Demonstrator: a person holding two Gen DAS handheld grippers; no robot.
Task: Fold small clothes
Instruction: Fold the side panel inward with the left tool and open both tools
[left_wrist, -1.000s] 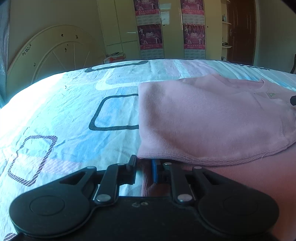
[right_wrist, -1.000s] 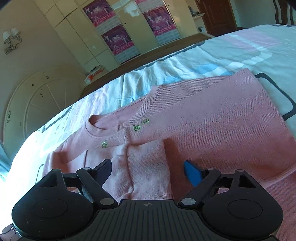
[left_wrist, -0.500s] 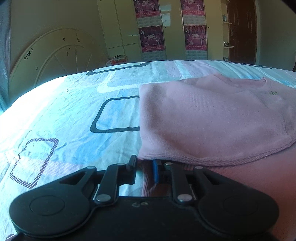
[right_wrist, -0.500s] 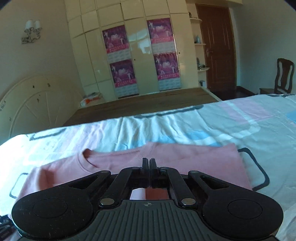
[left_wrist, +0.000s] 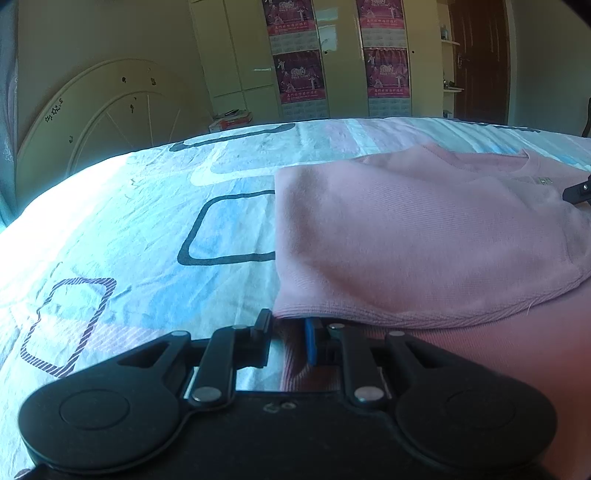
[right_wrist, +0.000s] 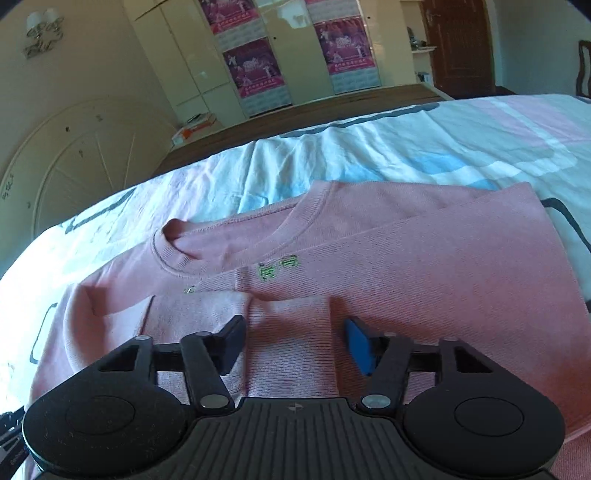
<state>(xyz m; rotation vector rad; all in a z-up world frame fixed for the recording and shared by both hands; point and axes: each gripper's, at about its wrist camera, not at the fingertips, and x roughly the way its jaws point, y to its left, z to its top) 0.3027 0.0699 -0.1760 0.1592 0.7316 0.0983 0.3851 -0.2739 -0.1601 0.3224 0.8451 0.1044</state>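
Observation:
A pink sweater (left_wrist: 406, 236) lies flat on the bed, its neckline (right_wrist: 236, 243) toward the far side. My left gripper (left_wrist: 289, 326) sits at the sweater's near left hem corner, its jaws narrow and shut on the ribbed edge, which drapes over the fingertips. My right gripper (right_wrist: 295, 338) hovers low over the chest area, and its jaws are opening. A folded-in sleeve cuff (right_wrist: 291, 328) lies between the pads, which do not press on it. A black part of the right gripper (left_wrist: 578, 192) shows at the right edge of the left wrist view.
The bed sheet (left_wrist: 147, 236) is pale blue and white with dark square outlines. A round white headboard (left_wrist: 99, 122) stands at the left. Beyond the bed are wardrobes with posters (right_wrist: 255, 70), a dark door (right_wrist: 458, 44) and a box (right_wrist: 192, 129) on the floor.
The right gripper was open over the sleeve, then shut and raised toward the room, and is now back down over the cuff with jaws apart. The left gripper has not moved.

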